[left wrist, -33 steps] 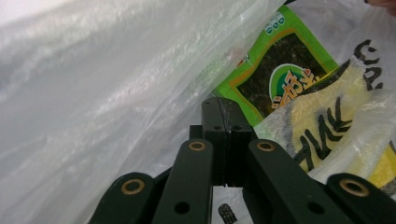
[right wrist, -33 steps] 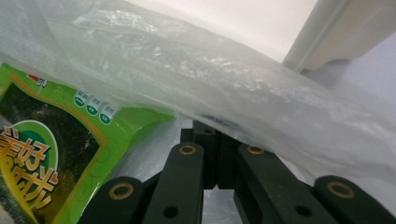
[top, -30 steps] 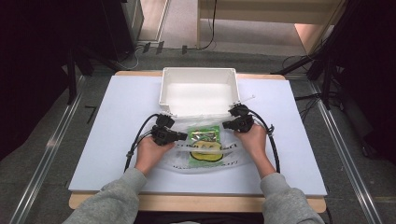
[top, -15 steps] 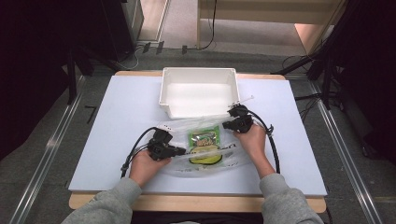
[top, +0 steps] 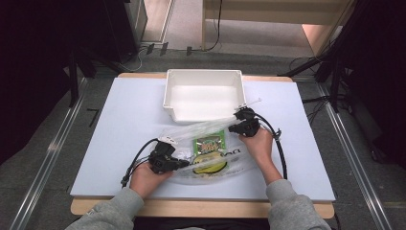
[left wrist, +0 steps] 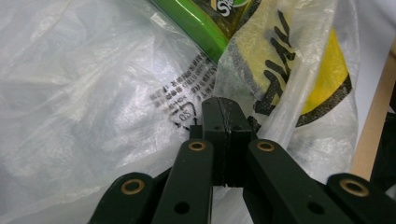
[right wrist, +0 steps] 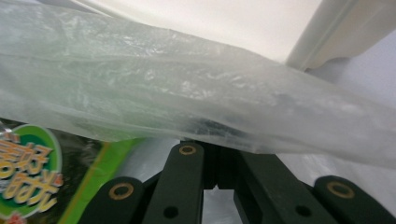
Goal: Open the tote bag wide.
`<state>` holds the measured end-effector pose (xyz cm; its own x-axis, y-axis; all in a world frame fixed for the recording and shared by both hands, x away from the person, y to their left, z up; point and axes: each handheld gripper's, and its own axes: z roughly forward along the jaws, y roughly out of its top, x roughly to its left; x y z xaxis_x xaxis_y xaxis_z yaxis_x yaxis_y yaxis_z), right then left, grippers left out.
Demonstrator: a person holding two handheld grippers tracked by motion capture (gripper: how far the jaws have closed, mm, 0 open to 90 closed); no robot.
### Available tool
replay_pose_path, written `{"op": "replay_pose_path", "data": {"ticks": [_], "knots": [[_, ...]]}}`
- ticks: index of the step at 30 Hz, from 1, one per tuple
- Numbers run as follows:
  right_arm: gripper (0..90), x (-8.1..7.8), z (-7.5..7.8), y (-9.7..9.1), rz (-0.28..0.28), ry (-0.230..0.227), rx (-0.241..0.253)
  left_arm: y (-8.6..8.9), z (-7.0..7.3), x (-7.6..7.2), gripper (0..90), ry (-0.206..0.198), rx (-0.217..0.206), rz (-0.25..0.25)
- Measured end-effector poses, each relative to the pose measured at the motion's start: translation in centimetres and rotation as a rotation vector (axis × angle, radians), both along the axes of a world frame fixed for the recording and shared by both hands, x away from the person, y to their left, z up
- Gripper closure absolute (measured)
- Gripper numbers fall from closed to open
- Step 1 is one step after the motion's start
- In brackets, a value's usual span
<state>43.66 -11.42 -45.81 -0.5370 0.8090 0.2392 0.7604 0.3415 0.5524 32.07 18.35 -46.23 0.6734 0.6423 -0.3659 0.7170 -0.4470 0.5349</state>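
Observation:
A clear plastic bag (top: 186, 134) with yellow and black print lies on the white board, and a green snack packet (top: 208, 143) is inside it. My left gripper (top: 183, 164) is at the bag's near left side, its jaws shut on the film. The left gripper view has the closed tips (left wrist: 225, 105) pinching the bag (left wrist: 93, 93) just below the packet (left wrist: 201, 23). My right gripper (top: 233, 128) is shut on the bag's far right edge and holds it raised. There the film (right wrist: 187, 93) drapes over the jaw tips (right wrist: 215, 140), with the packet (right wrist: 32, 172) at lower left.
An empty white bin (top: 167, 96) stands on the board just behind the bag; its corner (right wrist: 327, 32) is close above my right gripper. The white board (top: 119, 120) has bare room to the left and right. Cables trail from both grippers.
My left gripper has moved toward the person along the bag's left side, and the bag's near part has spread out that way. The right gripper has stayed put.

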Motion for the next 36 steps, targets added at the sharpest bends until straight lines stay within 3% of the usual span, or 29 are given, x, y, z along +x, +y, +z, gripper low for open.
{"op": "replay_pose_path", "data": {"ticks": [11, 17, 27, 36], "knots": [[90.0, -2.7, 2.3, 1.1, 0.099, -0.03, 0.025, -0.2, 0.0, 0.4, 90.0, -0.009, -0.008, 0.022], [90.0, -3.2, 3.0, 2.3, 0.134, -0.039, 0.048, -0.3, -0.1, 0.5, 90.0, -0.004, -0.011, 0.03], [90.0, -2.6, 3.8, 4.4, 0.165, -0.056, 0.058, -0.3, -0.1, 0.6, 90.0, -0.005, -0.009, 0.028], [90.0, -1.1, 2.8, 5.9, 0.159, -0.045, 0.043, -0.3, -0.1, 0.6, 90.0, -0.004, -0.008, 0.027]]}}
